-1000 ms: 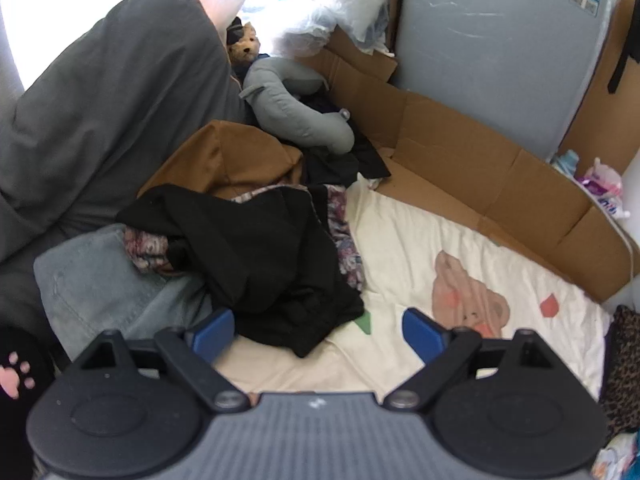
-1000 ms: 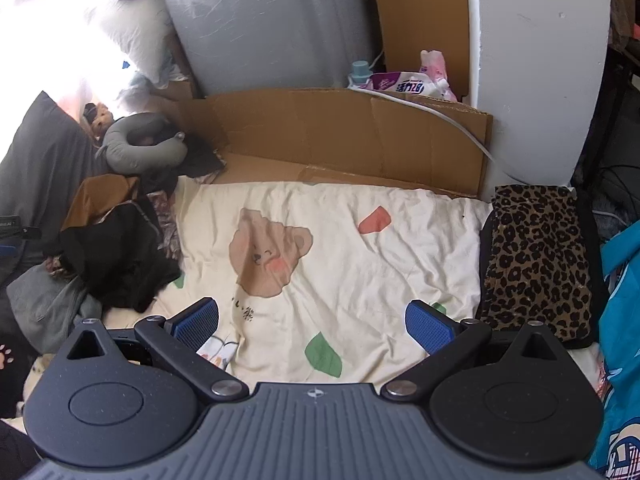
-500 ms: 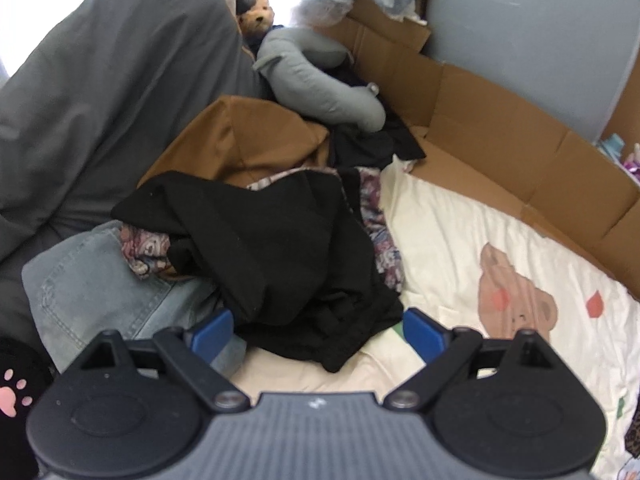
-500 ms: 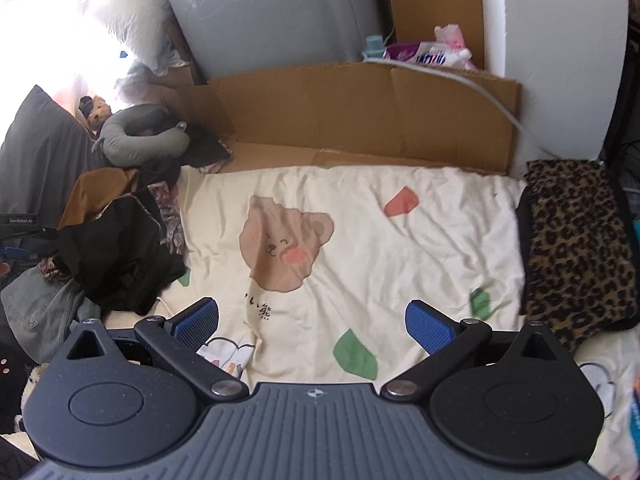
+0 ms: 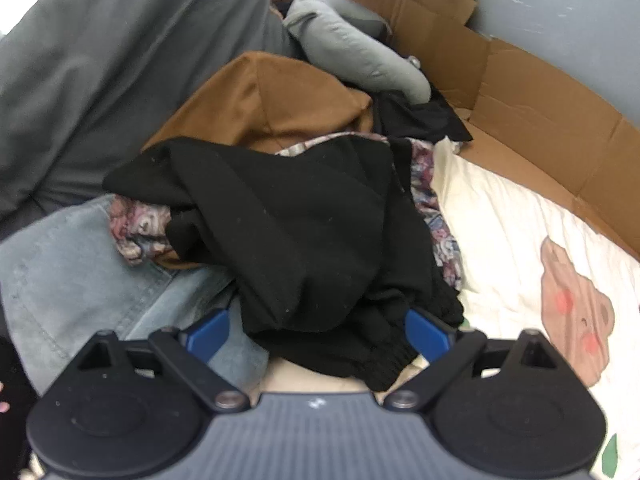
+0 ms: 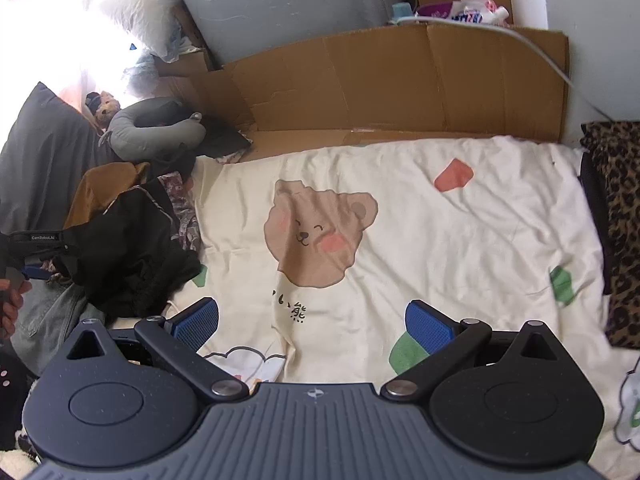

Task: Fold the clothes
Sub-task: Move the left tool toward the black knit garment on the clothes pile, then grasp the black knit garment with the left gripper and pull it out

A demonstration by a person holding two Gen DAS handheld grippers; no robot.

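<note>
Step in hand, as judged: first garment pick from the pile; nothing is folded yet.

Left tongs (image 5: pixel 316 330) are spread wide, nothing gripped. The lower hem of the black top (image 5: pixel 304 236) is seen lying between the two blue pads (image 5: pixel 208 330), but whether cloth is touched cannot be told.

Right tongs (image 6: pixel 312 326) are also spread wide and empty, held over the bear print (image 6: pixel 318 236) on the cream sheet (image 6: pixel 460 240).

Pile location: left of the bear print, at the sheet's edge. The black top is on top of the pile.

Count in the pile, as far as visible:
- black top: 1
- floral piece (image 5: pixel 136 228): 1, mostly buried under the black top
- brown garment (image 5: pixel 276 108): 1, behind the black top
- jeans (image 5: pixel 68 264): 1, left of the black top
- another dark cloth (image 5: pixel 420 118) behind the brown one; garment or not cannot be told

Next move, as judged: left tongs are to be closed on the hem, then the top lifted clear without dragging the floral piece along. A second hold by the right tongs is likely needed so it can be spread flat over the bear print.
</note>
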